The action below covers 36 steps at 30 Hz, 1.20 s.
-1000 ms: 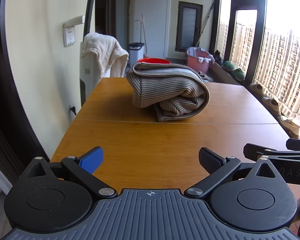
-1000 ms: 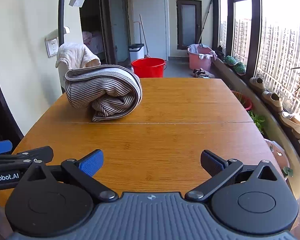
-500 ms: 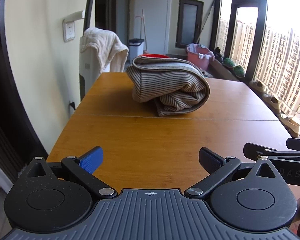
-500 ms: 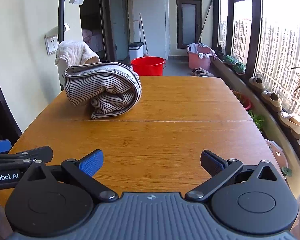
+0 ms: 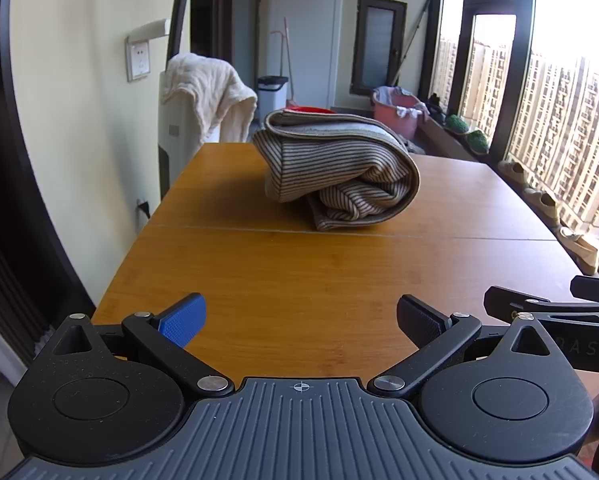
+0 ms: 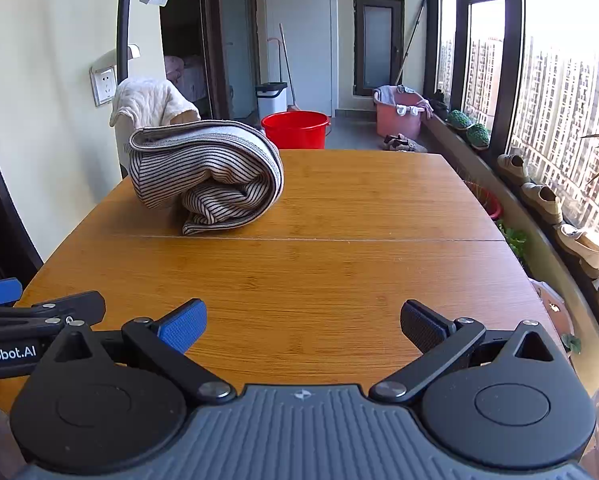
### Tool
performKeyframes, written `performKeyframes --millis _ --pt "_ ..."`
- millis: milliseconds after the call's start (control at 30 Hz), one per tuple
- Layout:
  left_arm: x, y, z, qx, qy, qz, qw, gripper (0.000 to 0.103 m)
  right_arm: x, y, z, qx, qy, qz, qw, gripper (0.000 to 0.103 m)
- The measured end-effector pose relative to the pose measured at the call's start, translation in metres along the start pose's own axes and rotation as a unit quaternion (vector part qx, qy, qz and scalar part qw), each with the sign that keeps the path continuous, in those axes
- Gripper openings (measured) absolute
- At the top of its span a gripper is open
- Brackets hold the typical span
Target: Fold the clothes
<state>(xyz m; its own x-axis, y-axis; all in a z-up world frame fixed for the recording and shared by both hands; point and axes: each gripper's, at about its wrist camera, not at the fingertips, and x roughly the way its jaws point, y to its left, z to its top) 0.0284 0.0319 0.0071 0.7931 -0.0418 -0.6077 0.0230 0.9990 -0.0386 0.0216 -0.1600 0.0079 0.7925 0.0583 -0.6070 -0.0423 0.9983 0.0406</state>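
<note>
A striped garment [image 5: 339, 172] lies folded in a thick bundle on the far half of the wooden table [image 5: 299, 272]. It also shows in the right wrist view [image 6: 207, 176], at the far left of the table [image 6: 339, 272]. My left gripper [image 5: 299, 320] is open and empty, low over the near edge, well short of the bundle. My right gripper [image 6: 301, 322] is open and empty, beside the left one, also over the near edge. Each gripper's side shows in the other's view.
A white towel [image 5: 207, 92] hangs over a chair beyond the table's far left corner. A red bucket [image 6: 297, 128] and a pink basket [image 6: 399, 114] stand on the floor behind. Shoes [image 6: 539, 200] line the window sill on the right.
Both grippers have drawn back slightly toward the near edge and tilted, so the bundle sits a little lower in view. The garment has not moved. Jaws remain open.
</note>
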Motion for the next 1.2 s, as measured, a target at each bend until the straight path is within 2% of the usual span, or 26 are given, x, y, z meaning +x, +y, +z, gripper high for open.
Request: performKeyframes --millis 1200 --pt "0.0006 0.0009 -0.0012 -0.002 0.002 -0.005 1.0 0.103 -0.0004 0.0006 0.0008 -0.003 -0.003 -0.001 1.0 0.103"
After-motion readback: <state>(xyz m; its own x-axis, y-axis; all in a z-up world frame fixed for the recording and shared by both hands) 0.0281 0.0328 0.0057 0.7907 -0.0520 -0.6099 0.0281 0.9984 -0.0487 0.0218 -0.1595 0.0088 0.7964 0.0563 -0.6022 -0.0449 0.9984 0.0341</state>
